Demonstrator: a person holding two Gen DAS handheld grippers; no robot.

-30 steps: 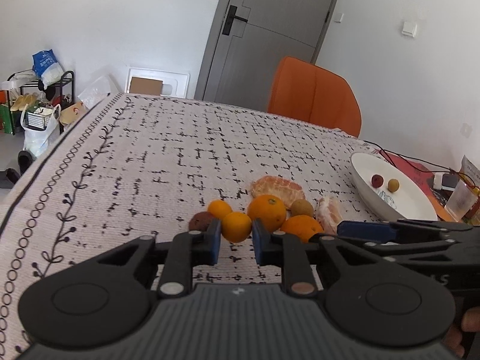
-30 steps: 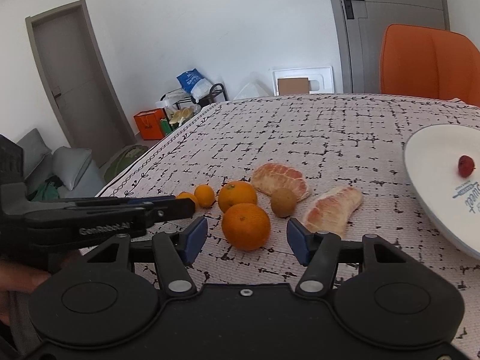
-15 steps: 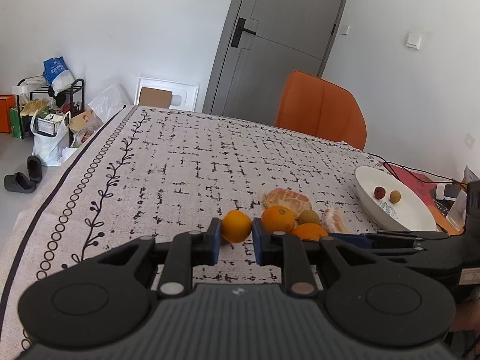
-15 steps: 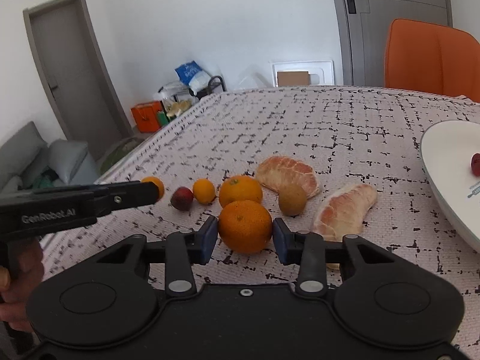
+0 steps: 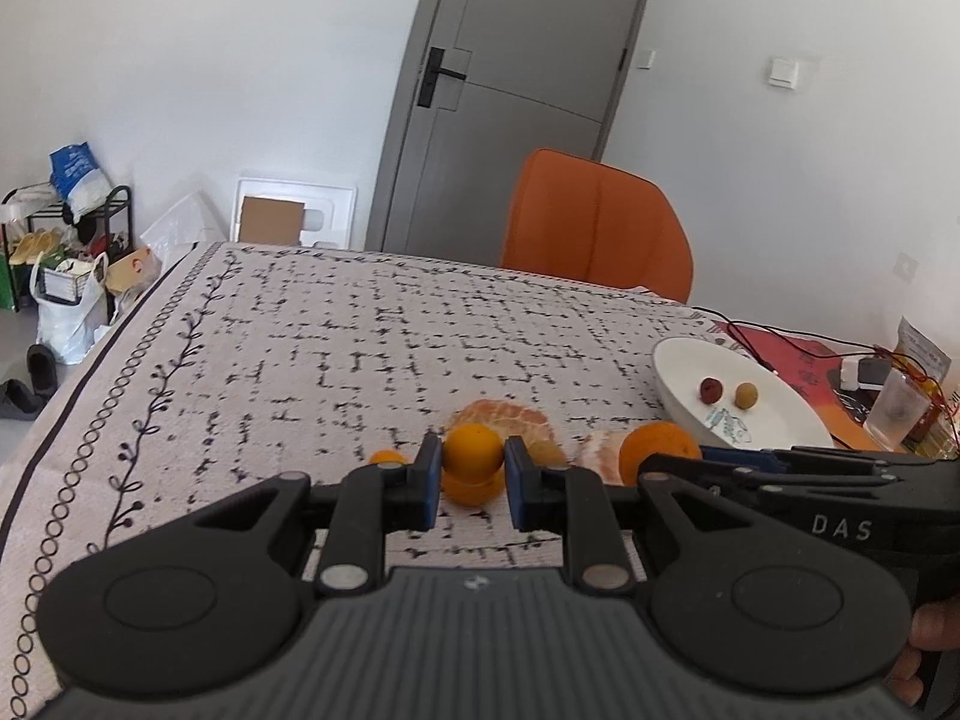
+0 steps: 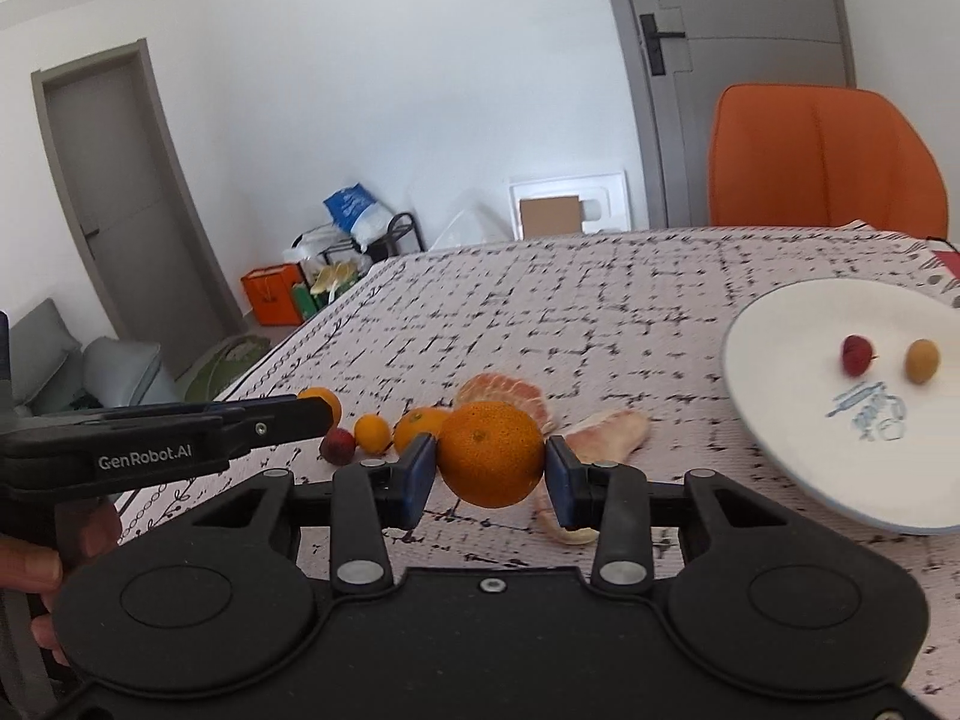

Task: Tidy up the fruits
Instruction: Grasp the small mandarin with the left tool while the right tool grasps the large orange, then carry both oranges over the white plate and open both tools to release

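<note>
In the left wrist view my left gripper (image 5: 472,471) is shut on a small orange (image 5: 472,453), held above the patterned tablecloth (image 5: 372,348). In the right wrist view my right gripper (image 6: 489,471) is shut on a large orange (image 6: 491,454), also lifted off the cloth. Still on the table are another orange (image 6: 420,425), a small orange (image 6: 372,432), a dark red fruit (image 6: 337,445), a peeled citrus half (image 6: 504,390) and a peeled segment (image 6: 609,429). The white plate (image 6: 780,330) at the right holds a red fruit (image 6: 857,354) and a yellow fruit (image 6: 922,361).
An orange chair (image 5: 594,228) stands at the table's far side, before a grey door (image 5: 516,90). Beyond the plate lie a red mat, cables and a clear cup (image 5: 897,414). Bags and a rack (image 5: 66,240) stand on the floor at left. A person's hand (image 6: 36,564) holds the left gripper.
My right gripper has shut on the large orange and raised it off the cloth. My left gripper has risen with the small orange, leaving the other fruits below.
</note>
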